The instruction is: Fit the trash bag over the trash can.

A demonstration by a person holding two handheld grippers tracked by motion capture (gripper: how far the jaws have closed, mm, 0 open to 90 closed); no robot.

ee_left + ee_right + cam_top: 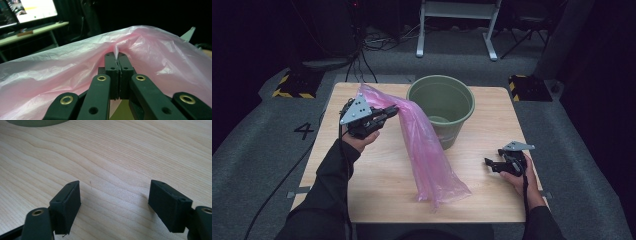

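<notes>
Tabletop (377, 200) of pale wood carries everything, and the work in hand looks like lining the green bucket (441, 107) with the pink plastic bag (427, 150), a job I judge to be in its early part. The bucket stands upright near the far edge of the table, open and with no film over its rim, so the main step is not yet done. The bag is partly raised: its upper end is pinched beside the bucket's left rim, and from there it hangs in a long slanting drape down to the tabletop, where its lower end lies crumpled toward the near edge, just right of centre. It looks flat and unopened, though I cannot tell which end is the mouth. What is done, then, is the pickup of one end; what is left is to spread the mouth, bring it over the bucket and settle the film around the rim. The left gripper (384, 114) is clenched tight on a fold of the bag, its jaws pressed together with pink film squeezed between them in the left gripper view. The right gripper (493, 163) rests low over bare wood to the right of the bag, jaws spread wide with nothing between them, well apart from the film.
</notes>
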